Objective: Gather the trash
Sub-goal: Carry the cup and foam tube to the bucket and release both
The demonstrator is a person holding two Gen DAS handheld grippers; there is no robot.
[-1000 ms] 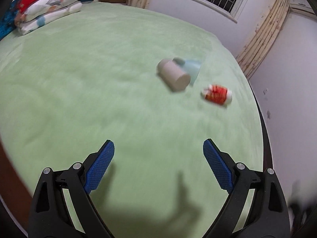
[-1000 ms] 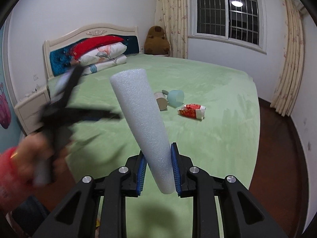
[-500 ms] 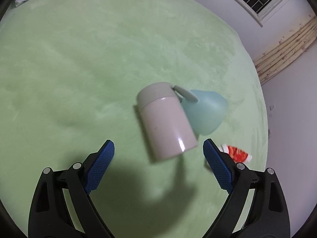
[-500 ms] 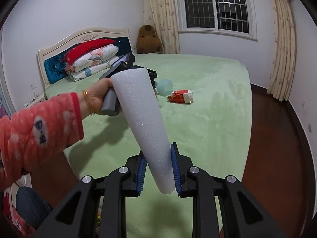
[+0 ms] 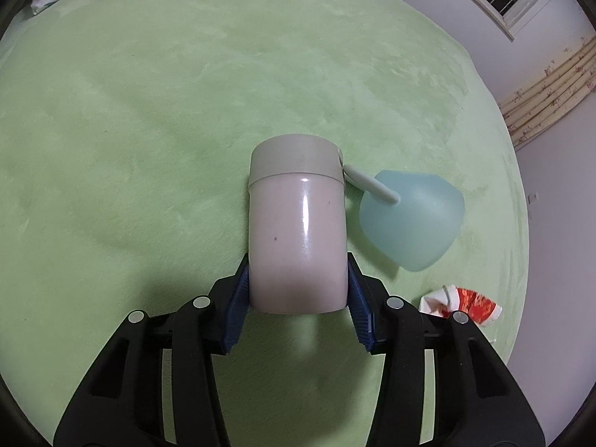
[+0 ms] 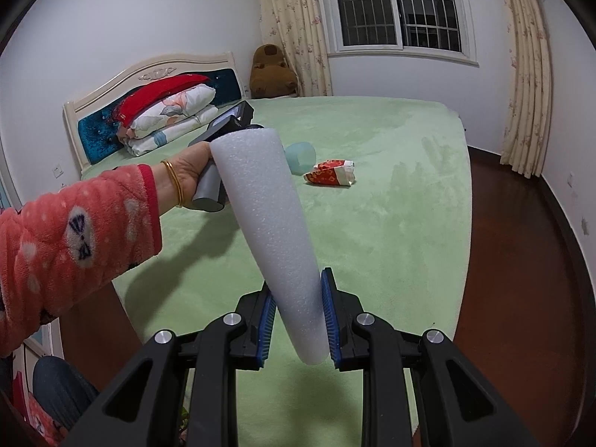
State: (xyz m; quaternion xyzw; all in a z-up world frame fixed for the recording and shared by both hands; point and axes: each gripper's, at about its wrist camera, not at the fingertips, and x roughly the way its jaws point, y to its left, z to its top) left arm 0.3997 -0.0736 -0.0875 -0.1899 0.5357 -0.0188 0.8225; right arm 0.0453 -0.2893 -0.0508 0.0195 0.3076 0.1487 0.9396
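Observation:
A beige cylindrical jar (image 5: 296,231) with a lid lies on its side on the green bed (image 5: 149,111). My left gripper (image 5: 297,279) is shut on the jar's base end, blue pads on both sides. A pale blue cup (image 5: 413,219) lies just right of it, also seen in the right wrist view (image 6: 301,156). A red and white wrapper (image 5: 465,303) lies at the right, also in the right wrist view (image 6: 329,173). My right gripper (image 6: 298,313) is shut on a white foam tube (image 6: 272,216), held above the bed's foot.
Folded quilts and pillows (image 6: 167,115) sit by the headboard, a brown teddy bear (image 6: 272,74) beyond. The person's red-sleeved arm (image 6: 82,231) reaches over the bed from the left. Dark wooden floor (image 6: 521,260) lies right of the bed.
My left gripper moved forward over the bed to the jar and closed on its base. The right gripper kept hold of the foam tube and shifted slightly.

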